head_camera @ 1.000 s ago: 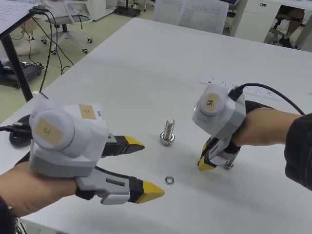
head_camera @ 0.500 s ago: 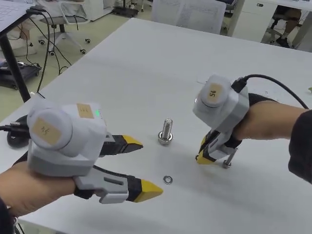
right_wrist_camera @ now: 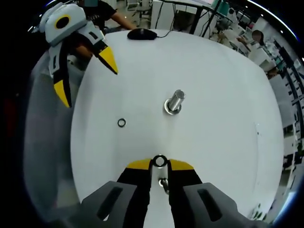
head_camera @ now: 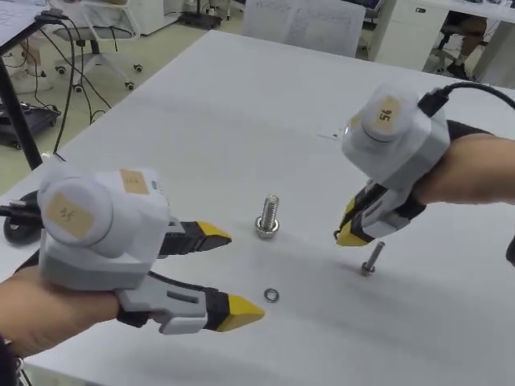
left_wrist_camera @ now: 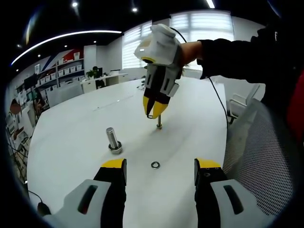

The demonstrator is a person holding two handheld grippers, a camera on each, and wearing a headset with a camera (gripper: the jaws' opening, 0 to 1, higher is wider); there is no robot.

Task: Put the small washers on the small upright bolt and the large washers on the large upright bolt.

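The large bolt (head_camera: pixel 268 217) (left_wrist_camera: pixel 113 140) (right_wrist_camera: pixel 175 101) stands upright mid-table. To its right stands the small bolt (head_camera: pixel 370 259) (left_wrist_camera: pixel 159 123). My right gripper (head_camera: pixel 352 236) (right_wrist_camera: pixel 160 164) hovers just above and left of the small bolt, shut on a small washer (right_wrist_camera: pixel 160 161) pinched at its yellow tips. The small bolt (right_wrist_camera: pixel 164 183) shows under those jaws. Another small washer (head_camera: pixel 271 295) (left_wrist_camera: pixel 155 165) (right_wrist_camera: pixel 121 122) lies flat on the table in front of the large bolt. My left gripper (head_camera: pixel 229 272) (left_wrist_camera: pixel 160 164) is open, held low, its jaws pointing at that loose washer.
The white table (head_camera: pixel 241 121) runs far back. A black mouse (right_wrist_camera: pixel 141 33) and cables lie near its left edge. Papers (head_camera: pixel 302 24) lie at the far end. An office chair (head_camera: pixel 105 32) stands on the floor to the left.
My right gripper has lifted up from the table beside the small bolt and now hangs above it. The left gripper has stayed where it was.
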